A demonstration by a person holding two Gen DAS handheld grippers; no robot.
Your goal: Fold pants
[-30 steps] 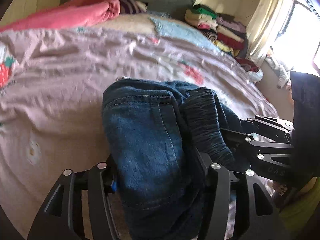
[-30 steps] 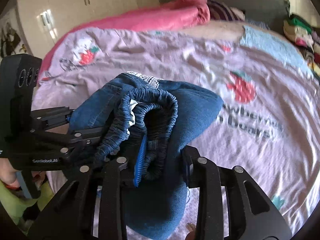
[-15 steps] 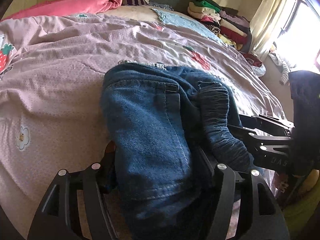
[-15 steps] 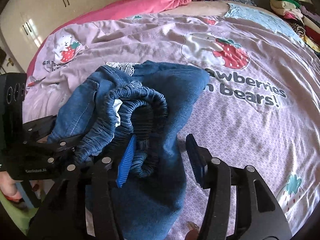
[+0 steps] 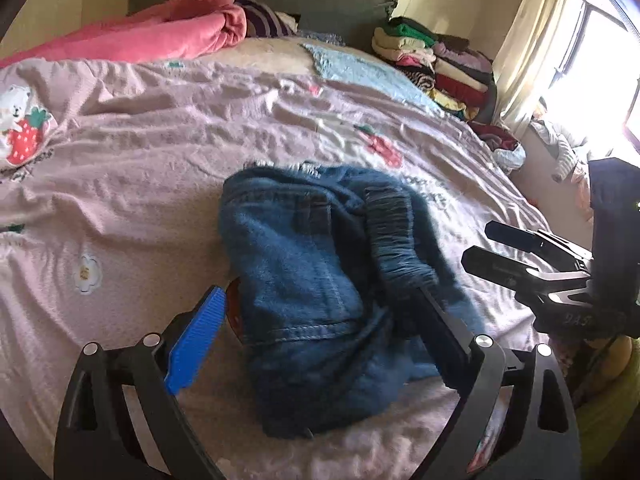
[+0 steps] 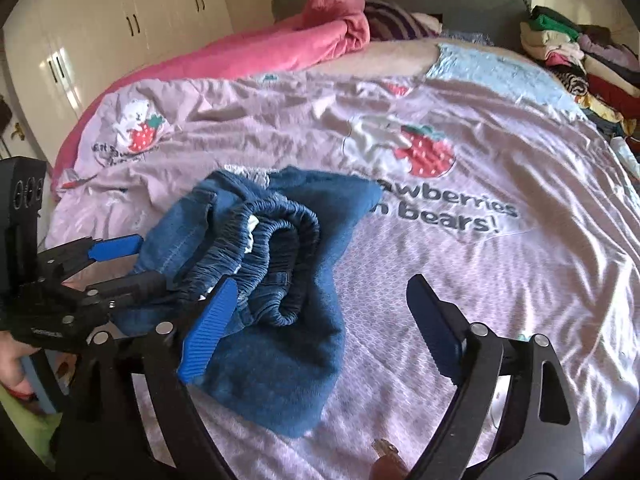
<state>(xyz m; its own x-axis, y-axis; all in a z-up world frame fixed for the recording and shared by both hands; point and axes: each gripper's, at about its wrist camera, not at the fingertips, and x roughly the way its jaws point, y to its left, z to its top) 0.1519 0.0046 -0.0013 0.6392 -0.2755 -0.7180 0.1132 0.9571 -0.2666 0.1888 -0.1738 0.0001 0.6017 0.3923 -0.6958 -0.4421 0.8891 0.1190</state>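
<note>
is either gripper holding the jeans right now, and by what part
Nothing is held. The left gripper and right gripper are both open, and the folded jeans lie loose on the bedspread.

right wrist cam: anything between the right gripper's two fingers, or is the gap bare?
Mostly bare. In the right wrist view the right gripper stands open over the lilac bedsheet; the folded jeans only overlap its left finger.
</note>
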